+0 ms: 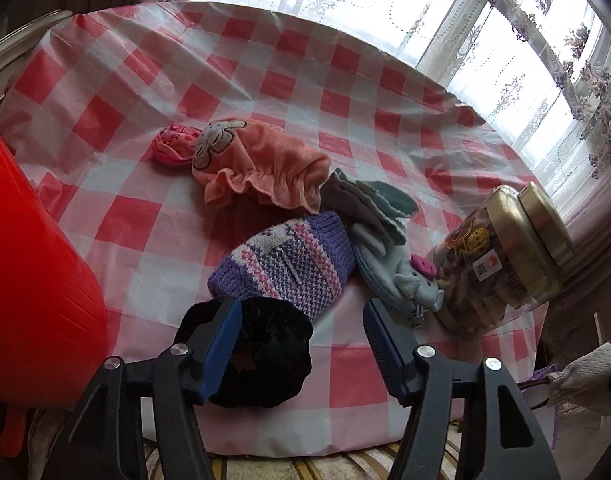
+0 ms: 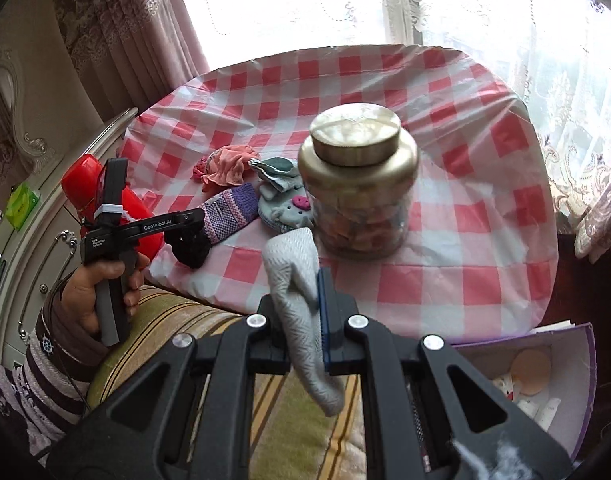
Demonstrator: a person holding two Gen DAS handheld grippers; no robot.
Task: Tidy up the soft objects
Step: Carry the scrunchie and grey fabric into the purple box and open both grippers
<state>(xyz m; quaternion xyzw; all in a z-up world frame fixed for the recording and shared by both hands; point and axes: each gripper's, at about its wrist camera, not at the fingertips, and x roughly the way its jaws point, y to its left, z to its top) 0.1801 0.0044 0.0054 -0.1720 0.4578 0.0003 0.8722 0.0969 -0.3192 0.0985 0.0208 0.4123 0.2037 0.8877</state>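
My left gripper point(image 1: 301, 312) stands open over the table's near edge. A black fuzzy soft piece point(image 1: 261, 356) lies on the cloth against its left pad, well clear of the right one. Just beyond lie a purple knitted sock point(image 1: 285, 264), an orange frilled cap point(image 1: 261, 164), a pink rolled piece point(image 1: 173, 146), grey and teal socks point(image 1: 369, 204) and a blue-grey elephant pouch point(image 1: 405, 280). My right gripper point(image 2: 305, 308) is shut on a pale grey knitted sock point(image 2: 301, 280), held in the air in front of the table.
A gold-lidded jar point(image 2: 357, 176) of snacks stands near the table's front, right of the pile. A red plastic container point(image 1: 33, 280) sits at the left edge. A striped cushion point(image 2: 185, 320) lies below the checked tablecloth point(image 2: 465, 240), with an open purple box point(image 2: 545, 380) at lower right.
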